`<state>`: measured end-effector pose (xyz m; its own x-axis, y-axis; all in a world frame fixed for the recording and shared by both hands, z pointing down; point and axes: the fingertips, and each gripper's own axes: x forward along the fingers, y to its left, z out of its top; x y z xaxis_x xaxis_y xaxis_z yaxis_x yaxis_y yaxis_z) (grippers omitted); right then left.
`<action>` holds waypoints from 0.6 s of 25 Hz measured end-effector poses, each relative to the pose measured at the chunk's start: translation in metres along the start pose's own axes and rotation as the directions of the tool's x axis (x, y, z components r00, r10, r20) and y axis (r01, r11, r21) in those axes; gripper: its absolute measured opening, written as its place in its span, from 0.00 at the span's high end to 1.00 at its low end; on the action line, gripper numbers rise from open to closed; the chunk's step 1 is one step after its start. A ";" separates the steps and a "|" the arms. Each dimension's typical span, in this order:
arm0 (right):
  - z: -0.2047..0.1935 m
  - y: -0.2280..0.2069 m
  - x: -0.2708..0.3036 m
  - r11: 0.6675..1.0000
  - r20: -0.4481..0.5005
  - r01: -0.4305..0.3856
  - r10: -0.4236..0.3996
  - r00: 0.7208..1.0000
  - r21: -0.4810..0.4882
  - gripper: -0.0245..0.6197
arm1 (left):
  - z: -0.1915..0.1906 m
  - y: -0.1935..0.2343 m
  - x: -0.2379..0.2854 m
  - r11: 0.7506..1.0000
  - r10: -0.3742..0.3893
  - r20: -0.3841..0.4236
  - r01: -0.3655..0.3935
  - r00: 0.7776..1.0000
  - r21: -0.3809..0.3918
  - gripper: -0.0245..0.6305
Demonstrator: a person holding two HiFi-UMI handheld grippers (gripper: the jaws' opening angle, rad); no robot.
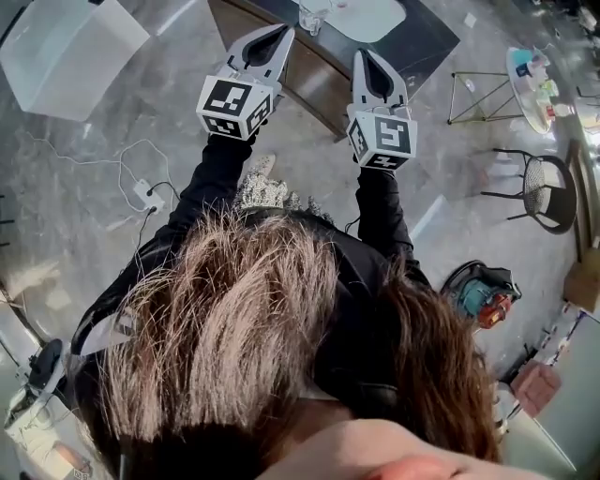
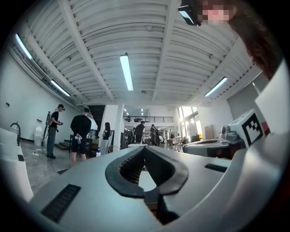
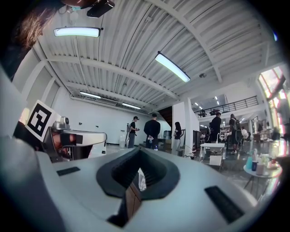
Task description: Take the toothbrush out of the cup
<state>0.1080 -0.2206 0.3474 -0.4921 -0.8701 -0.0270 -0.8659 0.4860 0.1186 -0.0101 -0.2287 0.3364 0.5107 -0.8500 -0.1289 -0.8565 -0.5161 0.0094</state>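
In the head view both arms reach forward over the person's hair toward a dark table (image 1: 427, 42) at the top edge. A clear glass cup (image 1: 311, 16) stands there beside a white basin (image 1: 367, 17); I cannot make out a toothbrush in it. My left gripper (image 1: 282, 32) points at the table's near edge just below and left of the cup, jaws shut with nothing in them. My right gripper (image 1: 365, 56) lies to its right, also shut with nothing between its jaws. The left gripper view shows my left gripper (image 2: 144, 149) closed against the room; the right gripper view shows my right gripper (image 3: 138, 152) the same way.
A white box (image 1: 70, 42) stands on the floor at upper left, with cables and a power strip (image 1: 145, 192) beside it. At the right are a round side table with bottles (image 1: 534, 80), a black chair (image 1: 548, 192) and a bag (image 1: 483, 292). Several people (image 2: 81, 131) stand far off.
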 end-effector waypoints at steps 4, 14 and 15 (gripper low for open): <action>-0.004 -0.009 0.020 0.999 -0.018 0.033 -0.033 0.999 0.000 0.95 | -0.010 0.014 0.026 0.998 -0.060 -0.011 0.060 0.998 -0.029 0.95; -0.013 -0.031 0.073 0.994 -0.047 0.105 -0.105 0.993 0.002 0.95 | -0.036 0.050 0.090 0.975 -0.222 -0.053 0.222 0.974 -0.006 0.95; -0.016 -0.033 0.076 0.994 -0.052 0.110 -0.109 0.993 0.007 0.95 | -0.039 0.053 0.096 0.972 -0.233 -0.057 0.233 0.971 -0.005 0.95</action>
<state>0.1002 -0.3044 0.3573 -0.3891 -0.9211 0.0118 -0.9153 0.3880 0.1083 -0.0032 -0.3416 0.3634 0.6997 -0.7110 -0.0704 -0.7134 -0.7005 -0.0158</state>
